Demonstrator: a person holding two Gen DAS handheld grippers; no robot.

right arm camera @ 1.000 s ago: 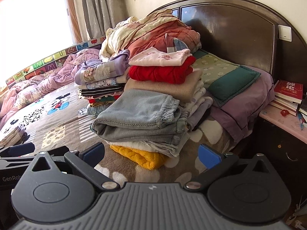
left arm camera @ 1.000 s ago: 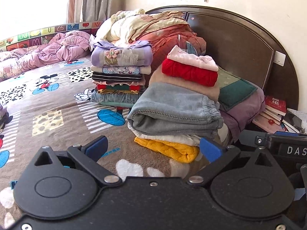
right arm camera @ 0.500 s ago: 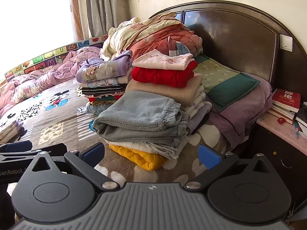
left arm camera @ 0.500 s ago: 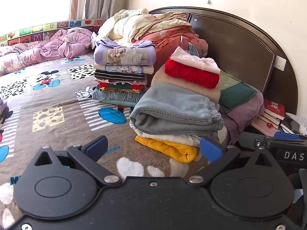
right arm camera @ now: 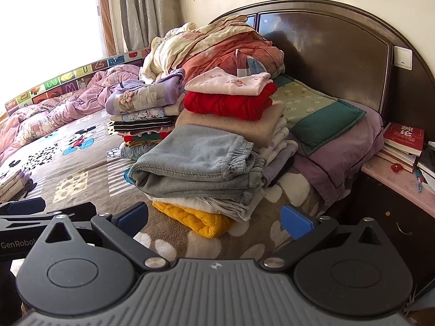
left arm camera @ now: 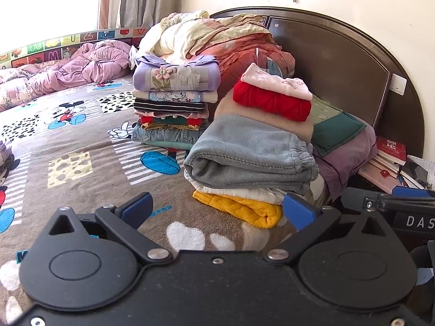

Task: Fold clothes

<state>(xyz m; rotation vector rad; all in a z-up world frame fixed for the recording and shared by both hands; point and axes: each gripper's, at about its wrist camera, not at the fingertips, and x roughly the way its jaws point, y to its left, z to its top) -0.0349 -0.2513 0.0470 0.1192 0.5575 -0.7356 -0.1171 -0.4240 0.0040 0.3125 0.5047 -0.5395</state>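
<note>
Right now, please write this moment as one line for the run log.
left gripper: open, empty | right gripper: open, empty | grey trousers: folded, front of near stack | red sweater: under pink top

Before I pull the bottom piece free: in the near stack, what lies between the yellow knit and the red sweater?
In the right wrist view, above the yellow knit: white garments, grey-blue sweatpants, a beige blanket, then the red sweater.

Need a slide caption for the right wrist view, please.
Open right tool faces a pile of folded clothes on the bed, yellow sweater at the bottom.
</note>
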